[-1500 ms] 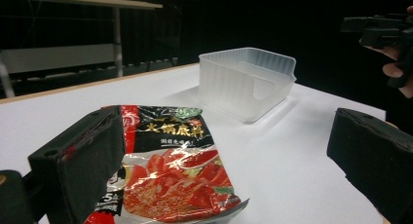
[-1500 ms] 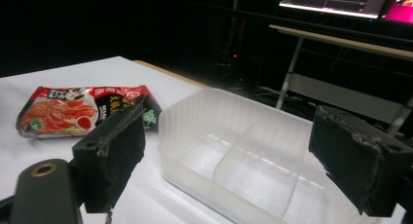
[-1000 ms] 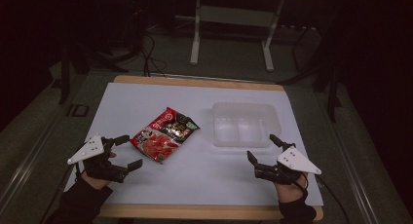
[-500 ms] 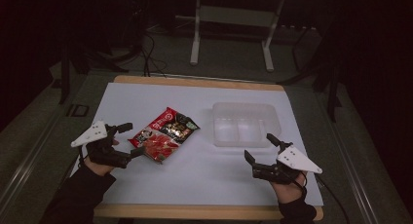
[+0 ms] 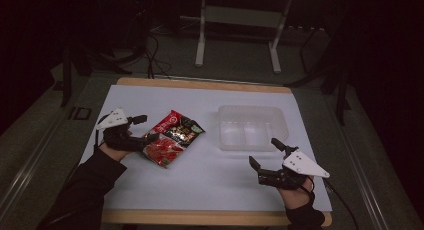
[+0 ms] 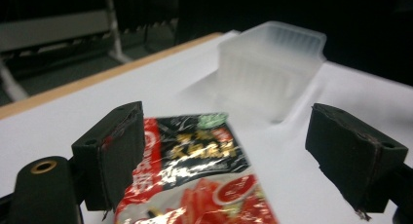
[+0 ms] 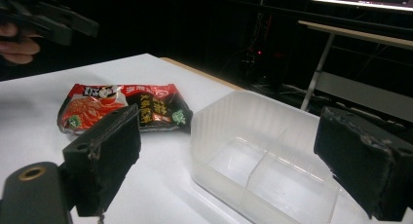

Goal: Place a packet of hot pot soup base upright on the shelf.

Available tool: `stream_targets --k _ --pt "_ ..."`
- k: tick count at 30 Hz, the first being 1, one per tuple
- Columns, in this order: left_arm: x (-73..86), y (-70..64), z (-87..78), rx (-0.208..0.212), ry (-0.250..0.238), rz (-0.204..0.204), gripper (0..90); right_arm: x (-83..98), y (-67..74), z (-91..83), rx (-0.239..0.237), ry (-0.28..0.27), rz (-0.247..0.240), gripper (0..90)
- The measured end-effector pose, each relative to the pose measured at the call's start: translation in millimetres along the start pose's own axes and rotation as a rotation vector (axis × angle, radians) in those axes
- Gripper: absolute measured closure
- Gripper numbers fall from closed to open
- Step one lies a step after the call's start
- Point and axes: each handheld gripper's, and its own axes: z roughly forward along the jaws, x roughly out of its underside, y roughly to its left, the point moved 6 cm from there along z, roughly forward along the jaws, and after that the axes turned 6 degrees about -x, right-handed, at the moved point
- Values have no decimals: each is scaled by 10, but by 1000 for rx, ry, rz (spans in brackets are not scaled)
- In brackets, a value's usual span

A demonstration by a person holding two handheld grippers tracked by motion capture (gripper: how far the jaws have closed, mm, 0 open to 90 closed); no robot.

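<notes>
Nearest you, your right gripper (image 5: 266, 160) sits just short of the tub (image 5: 253, 127), jaws spread wide and empty. Your left gripper (image 5: 145, 127) is well left of the tub, also wide open, its jaws straddling the packet's (image 5: 171, 137) near end without closing on it. One tub, two compartments, both empty. One red-and-black packet lies left of the tub; its print is too blurred to read.

A white surface (image 5: 210, 170) with a wooden edge; beyond it at 12 o'clock, a pale metal frame stand (image 5: 237, 27) on dark floor.
</notes>
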Motion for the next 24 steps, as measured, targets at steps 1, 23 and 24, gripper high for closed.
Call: stream_targets --k 1,23,24 --pt "6 30 44 -9 13 5 194 1 3 0 -1 2 0 98" --pt "227 568 715 -95 175 -68 464 25 25 17 -24 11 4 130" --pt "243 593 741 -93 179 -69 465 25 26 18 -23 11 3 130"
